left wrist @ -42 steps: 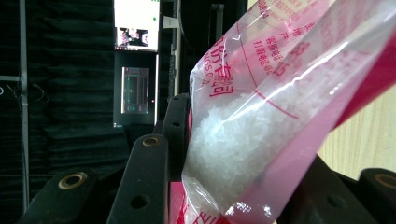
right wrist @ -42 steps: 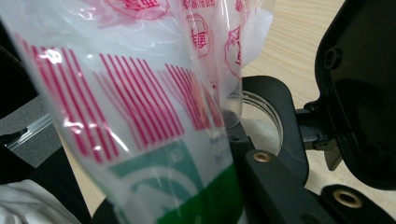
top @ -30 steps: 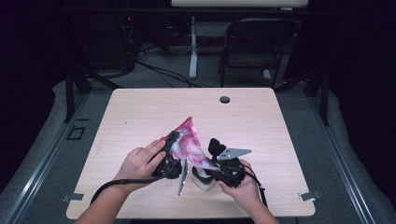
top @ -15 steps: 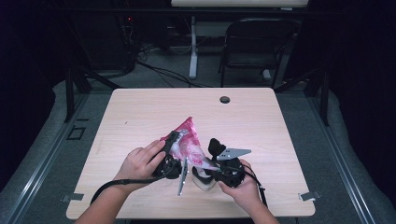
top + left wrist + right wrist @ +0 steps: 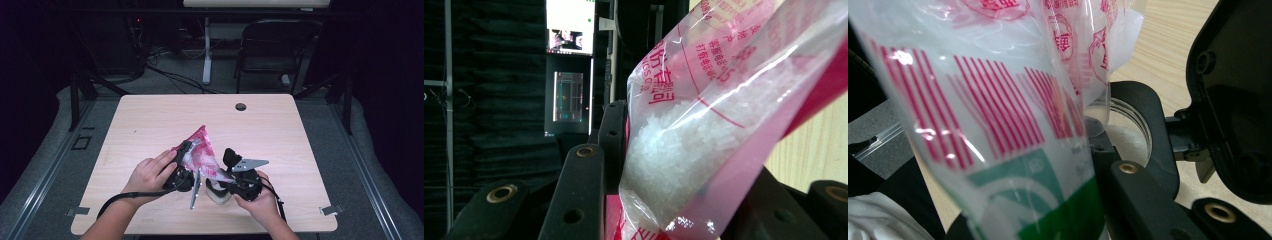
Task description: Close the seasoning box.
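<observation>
Nearest the person's edge of the pale wooden surface [image 5: 300, 135], a small clear round jar [image 5: 218, 192] stands just beside the lower end of a crinkled pink-and-clear plastic bag with red print [image 5: 202, 155]; the jar is see-through with a round rim, and what it holds cannot be told. The right gripper [image 5: 235, 176], black with a grey three-cornered plate on top, lies against the bag's lower end; in the right gripper view its fingers [image 5: 1138, 200] are closed on the glossy film, which there carries red stripes and a green patch. A flat silvery strip [image 5: 194, 189] lies just left of the jar. The left gripper [image 5: 184, 156] holds the bag's middle, its fingers [image 5: 579, 195] part closed on the film. Inside the bag sits a heap of white coarse crystals [image 5: 674, 145], piled in its lower part. The bag's pointed pink corner rises beyond both grippers. Well beyond the bag, near the surface's far edge, is a small dark round hole [image 5: 240, 106].
</observation>
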The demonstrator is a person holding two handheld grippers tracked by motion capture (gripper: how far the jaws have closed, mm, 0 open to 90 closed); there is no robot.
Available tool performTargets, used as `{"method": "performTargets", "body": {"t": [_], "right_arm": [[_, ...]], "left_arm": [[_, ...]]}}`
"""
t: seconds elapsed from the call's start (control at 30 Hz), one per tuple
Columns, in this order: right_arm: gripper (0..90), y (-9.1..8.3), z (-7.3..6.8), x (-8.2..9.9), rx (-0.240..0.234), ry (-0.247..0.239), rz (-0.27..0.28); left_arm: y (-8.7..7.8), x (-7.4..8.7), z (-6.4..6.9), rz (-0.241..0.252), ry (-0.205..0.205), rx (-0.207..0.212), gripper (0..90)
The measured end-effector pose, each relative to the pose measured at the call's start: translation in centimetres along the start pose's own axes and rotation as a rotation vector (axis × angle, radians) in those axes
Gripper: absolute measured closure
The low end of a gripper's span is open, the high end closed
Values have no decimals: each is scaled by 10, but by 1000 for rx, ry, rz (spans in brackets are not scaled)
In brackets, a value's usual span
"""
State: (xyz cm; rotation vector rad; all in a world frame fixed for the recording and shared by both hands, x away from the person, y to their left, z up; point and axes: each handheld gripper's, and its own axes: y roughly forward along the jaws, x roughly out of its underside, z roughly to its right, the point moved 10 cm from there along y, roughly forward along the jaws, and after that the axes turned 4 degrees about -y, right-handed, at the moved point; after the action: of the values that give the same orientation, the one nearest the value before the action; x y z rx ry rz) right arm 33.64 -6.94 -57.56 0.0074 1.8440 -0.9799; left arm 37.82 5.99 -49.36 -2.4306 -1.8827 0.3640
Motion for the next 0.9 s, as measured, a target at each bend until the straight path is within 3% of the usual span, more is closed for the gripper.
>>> {"method": "performTargets", "body": {"t": [0.57,0.9], "right_arm": [[900,1,1,1,11,-2,-6],[900,0,1,0,10,-4,-3]], "left_arm": [[2,7,8,-6,-20,14,689],[3,15,16,-20,-64,40,689]]}}
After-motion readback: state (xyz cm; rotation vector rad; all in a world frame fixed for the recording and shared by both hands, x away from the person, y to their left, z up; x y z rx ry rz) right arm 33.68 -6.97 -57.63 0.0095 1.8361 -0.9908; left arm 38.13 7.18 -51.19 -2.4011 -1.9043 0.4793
